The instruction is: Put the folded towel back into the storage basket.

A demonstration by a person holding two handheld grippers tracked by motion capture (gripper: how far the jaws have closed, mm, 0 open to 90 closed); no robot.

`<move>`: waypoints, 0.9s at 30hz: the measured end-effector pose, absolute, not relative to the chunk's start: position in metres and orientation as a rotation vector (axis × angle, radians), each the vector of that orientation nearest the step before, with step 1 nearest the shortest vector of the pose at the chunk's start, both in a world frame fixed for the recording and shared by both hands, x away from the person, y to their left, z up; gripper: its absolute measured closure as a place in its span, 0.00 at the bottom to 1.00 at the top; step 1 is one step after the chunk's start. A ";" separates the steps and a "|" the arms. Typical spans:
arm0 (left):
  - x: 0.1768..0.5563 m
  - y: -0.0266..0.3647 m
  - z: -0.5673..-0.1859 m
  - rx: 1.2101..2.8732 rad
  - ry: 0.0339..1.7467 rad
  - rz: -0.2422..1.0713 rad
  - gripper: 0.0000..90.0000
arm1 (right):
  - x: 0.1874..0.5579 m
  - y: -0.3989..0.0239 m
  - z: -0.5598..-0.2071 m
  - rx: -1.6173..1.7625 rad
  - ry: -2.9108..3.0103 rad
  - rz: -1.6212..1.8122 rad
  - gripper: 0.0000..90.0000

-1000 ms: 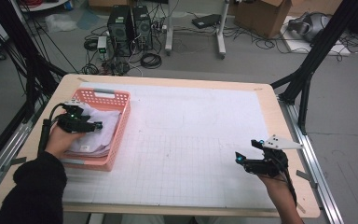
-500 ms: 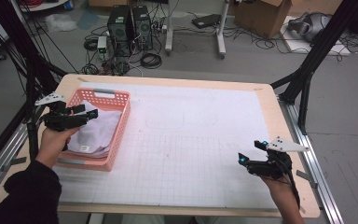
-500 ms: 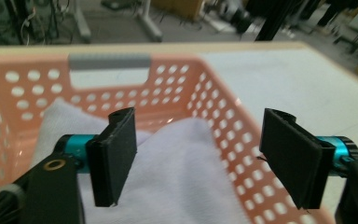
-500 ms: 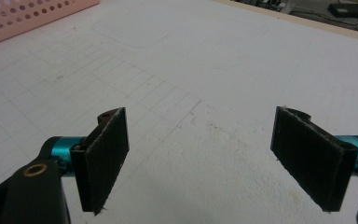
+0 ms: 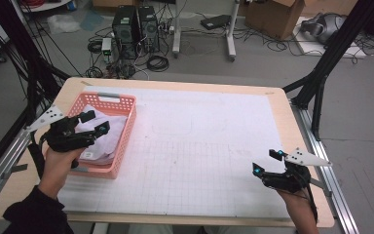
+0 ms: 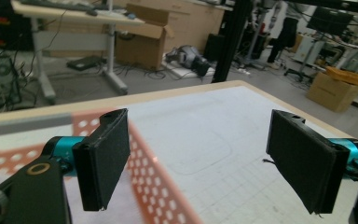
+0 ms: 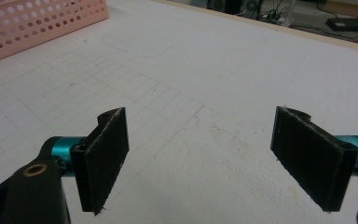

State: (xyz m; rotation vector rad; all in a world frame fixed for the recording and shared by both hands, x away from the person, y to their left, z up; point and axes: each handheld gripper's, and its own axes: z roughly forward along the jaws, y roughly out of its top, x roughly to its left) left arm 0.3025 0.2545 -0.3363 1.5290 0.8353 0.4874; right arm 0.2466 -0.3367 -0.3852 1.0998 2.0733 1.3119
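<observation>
Left gripper (image 5: 93, 123) above pink perforated plastic basket (image 5: 126, 127), fingers (image 6: 103, 163) just opened wide, nothing between them. White folded cloth (image 5: 108, 141) lies in basket below them. Right gripper (image 5: 265, 163) over white gridded surface (image 5: 199, 161), fingers (image 7: 106, 156) wide, empty.

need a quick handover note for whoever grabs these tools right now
Left tool: jaws wide apart and just been opening, nothing between them, held above the pink basket.
Right tool: open, empty, over the bare white mat near the table's right front corner.
White cloth: lying folded inside the basket at the table's left side.
Done: cloth is in the basket and released.
Left: likely nothing but drawing the left tool clear.
</observation>
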 end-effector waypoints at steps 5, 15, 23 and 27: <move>0.291 0.228 -0.335 1.580 0.761 0.484 0.24 | 0.243 -0.338 -0.387 1.095 2.055 1.340 0.20; 0.279 0.182 -0.344 1.617 0.677 0.440 0.24 | 0.242 -0.339 -0.388 1.074 2.047 1.360 0.20; 0.275 0.160 -0.356 1.633 0.664 0.410 0.24 | 0.242 -0.337 -0.387 1.059 2.046 1.374 0.20; 0.274 0.152 -0.359 1.637 0.659 0.398 0.24 | 0.242 -0.336 -0.385 1.048 2.042 1.375 0.20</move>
